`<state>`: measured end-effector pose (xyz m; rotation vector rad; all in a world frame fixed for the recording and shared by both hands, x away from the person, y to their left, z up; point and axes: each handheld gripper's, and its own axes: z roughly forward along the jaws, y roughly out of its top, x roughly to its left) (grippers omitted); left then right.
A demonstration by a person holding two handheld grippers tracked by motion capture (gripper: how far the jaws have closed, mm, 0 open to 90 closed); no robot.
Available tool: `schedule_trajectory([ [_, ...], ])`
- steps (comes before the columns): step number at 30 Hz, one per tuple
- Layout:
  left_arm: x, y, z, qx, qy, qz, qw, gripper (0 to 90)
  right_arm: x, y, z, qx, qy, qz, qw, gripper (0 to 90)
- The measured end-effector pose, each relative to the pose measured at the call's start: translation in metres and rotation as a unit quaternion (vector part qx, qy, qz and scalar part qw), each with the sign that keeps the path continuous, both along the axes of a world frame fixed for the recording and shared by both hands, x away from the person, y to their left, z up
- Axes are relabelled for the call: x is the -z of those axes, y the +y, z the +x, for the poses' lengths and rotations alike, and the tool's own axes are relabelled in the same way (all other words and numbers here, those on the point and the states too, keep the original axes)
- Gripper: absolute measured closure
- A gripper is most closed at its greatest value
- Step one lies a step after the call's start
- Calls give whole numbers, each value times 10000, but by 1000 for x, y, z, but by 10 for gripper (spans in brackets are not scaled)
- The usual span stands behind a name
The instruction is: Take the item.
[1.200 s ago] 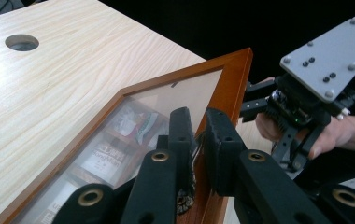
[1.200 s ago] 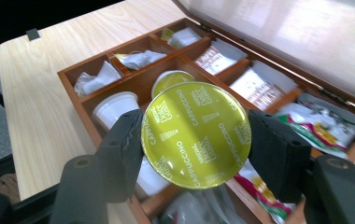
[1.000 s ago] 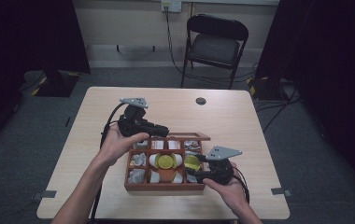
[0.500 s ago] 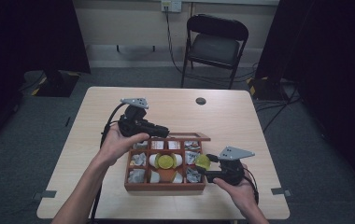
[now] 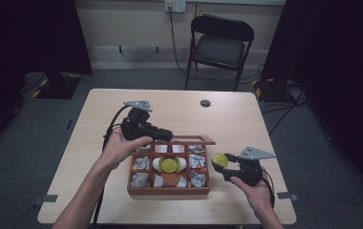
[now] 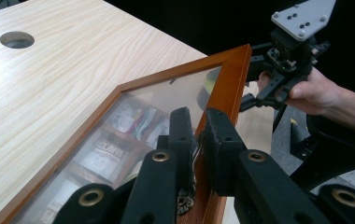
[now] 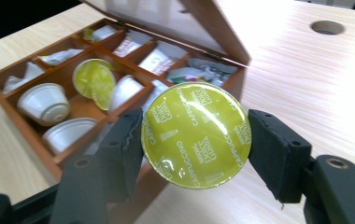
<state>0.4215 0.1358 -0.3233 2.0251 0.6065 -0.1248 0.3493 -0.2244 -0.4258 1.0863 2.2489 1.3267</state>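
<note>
Right gripper (image 5: 223, 163) has slid rightward off the wooden box (image 5: 168, 190) to lower right, clamped on the yellow capsule (image 7: 195, 135); left gripper (image 5: 166, 135) pinches the glass lid (image 6: 119, 126) open, which could slam if it slips.

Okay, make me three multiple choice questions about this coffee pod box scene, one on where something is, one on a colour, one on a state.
1. Where is the pod held by the right gripper?
A. in the box
B. off the box's right side
C. on the chair

2. What colour is its foil top?
A. yellow-green
B. red
C. blue

3. How is the box lid?
A. shut flat
B. taken off
C. held raised by the left gripper

Answers: 1 B, the high view shows it right of the wooden box. 2 A, the right gripper view shows the foil. 3 C, the jaws pinch the lid's frame.
</note>
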Motion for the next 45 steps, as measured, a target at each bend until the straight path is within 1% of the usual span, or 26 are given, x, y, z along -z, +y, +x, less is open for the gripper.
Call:
schedule_trajectory([
  [4, 0, 0, 0, 15, -10, 9, 10000, 818, 3, -8, 4, 147, 26, -17, 9999, 379],
  [10, 0, 0, -1, 12, -27, 15, 10000, 818, 4, -21, 13, 392, 55, 21, 9992, 379],
  [13, 0, 0, 0, 27, -29, 27, 10000, 818, 6, -25, 20, 485, 73, -40, 9988, 379],
  [19, 1, 0, 0, 31, -28, 24, 10000, 818, 13, -28, 35, 568, 184, -175, 9981, 379],
  [23, 1, 0, 0, 29, -21, 14, 10000, 818, 16, -29, 47, 621, 211, -253, 9975, 379],
  [26, 1, 0, 0, 57, -19, 32, 10000, 819, 19, -29, 55, 682, 234, -288, 9970, 379],
  [29, 1, 0, 0, 59, -26, 50, 10000, 819, 24, -29, 60, 757, 269, -250, 9965, 379],
  [32, 1, 0, -1, 62, -19, 50, 10000, 818, 32, -26, 63, 745, 332, -314, 9962, 379],
  [37, 1, 0, -1, 64, -25, 44, 10000, 818, 37, -21, 67, 703, 410, -409, 9958, 379],
  [45, 1, -1, -1, 64, -9, 46, 10000, 818, 47, -19, 70, 686, 562, -613, 9942, 378],
])
